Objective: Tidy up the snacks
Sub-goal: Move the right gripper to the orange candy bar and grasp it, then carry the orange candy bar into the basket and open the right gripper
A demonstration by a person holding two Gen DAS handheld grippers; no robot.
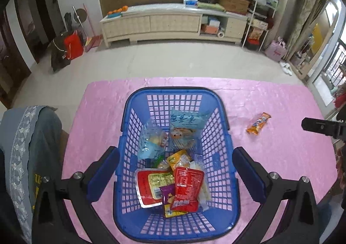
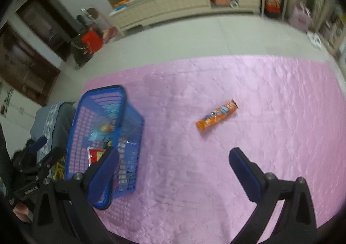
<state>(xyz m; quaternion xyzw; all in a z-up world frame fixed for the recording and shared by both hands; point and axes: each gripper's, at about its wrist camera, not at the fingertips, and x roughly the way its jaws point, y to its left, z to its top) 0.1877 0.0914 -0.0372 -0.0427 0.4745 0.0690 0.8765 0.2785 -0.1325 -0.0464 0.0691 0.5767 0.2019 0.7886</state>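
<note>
Left tool [image 1: 176, 172]: held wide apart above the blue basket [image 1: 225, 127], nothing gripped.
Right tool [image 2: 174, 173]: spread apart, empty.
Orange snack [image 2: 217, 115]: lying alone on the pink worktop [image 2: 270, 96], right of the basket.

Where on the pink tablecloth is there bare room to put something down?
Bare pink tablecloth lies between the blue basket and the orange snack packet, beyond the packet toward the far edge, and under the open right claw. It is crowded inside the basket, under the open left claw, piled with snacks.
</note>
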